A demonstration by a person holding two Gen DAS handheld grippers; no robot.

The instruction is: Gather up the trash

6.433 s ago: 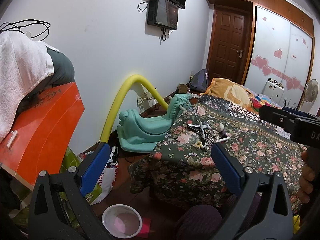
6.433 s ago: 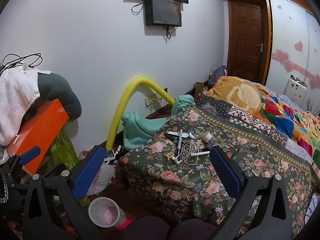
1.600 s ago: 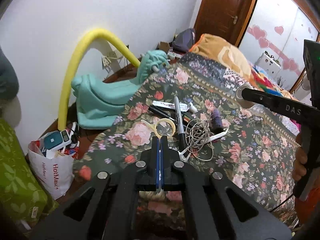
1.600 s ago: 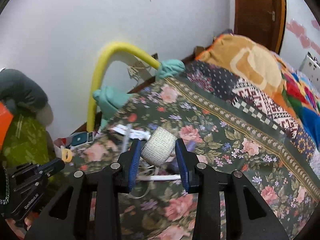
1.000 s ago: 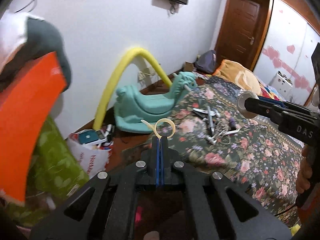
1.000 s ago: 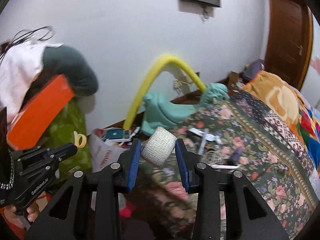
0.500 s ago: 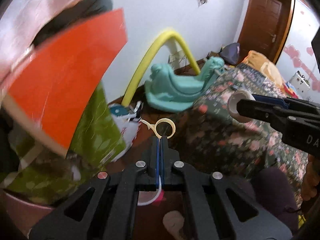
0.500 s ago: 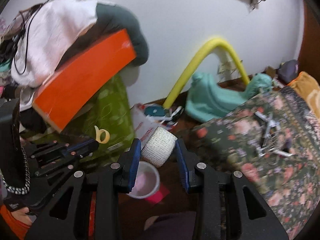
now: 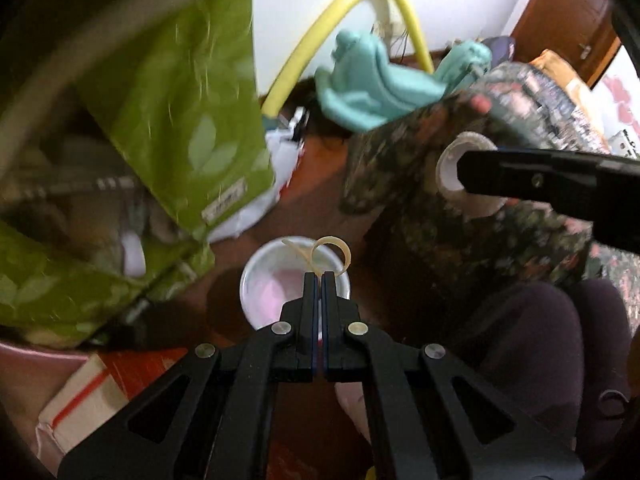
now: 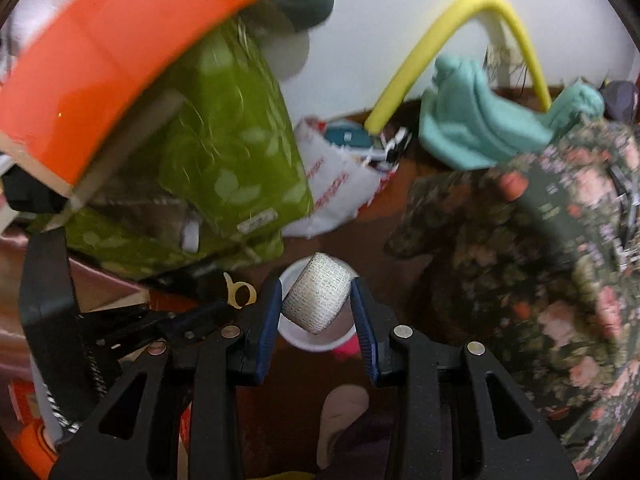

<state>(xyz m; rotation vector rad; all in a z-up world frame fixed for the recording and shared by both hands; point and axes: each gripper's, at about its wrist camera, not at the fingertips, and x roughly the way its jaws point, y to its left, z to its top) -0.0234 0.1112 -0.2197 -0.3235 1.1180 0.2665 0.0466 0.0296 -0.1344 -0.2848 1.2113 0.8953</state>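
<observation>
My left gripper (image 9: 319, 276) is shut on a thin yellowish tape loop (image 9: 330, 251) and hangs right over a small white bin (image 9: 260, 284) with a pink inside, standing on the floor. My right gripper (image 10: 316, 300) is shut on a white gauze roll (image 10: 317, 299), held tilted above the same white bin (image 10: 298, 338). In the left wrist view the gauze roll (image 9: 450, 172) and the right gripper's black finger sit at the upper right. In the right wrist view the left gripper (image 10: 224, 312) with its tape loop (image 10: 240, 292) shows at the left.
A green leaf-print bag (image 9: 176, 120) and an orange board (image 10: 100, 60) crowd the left. A white plastic bag (image 10: 336, 184), a yellow foam tube (image 10: 420, 72) and a teal rocking toy (image 10: 480, 128) stand by the wall. The floral-covered bed (image 10: 540, 240) fills the right. A person's foot (image 10: 344, 412) is below.
Both grippers swung away from the bed, leftward and down toward the floor, carrying the tape loop and the gauze roll. The white bin now lies directly under both.
</observation>
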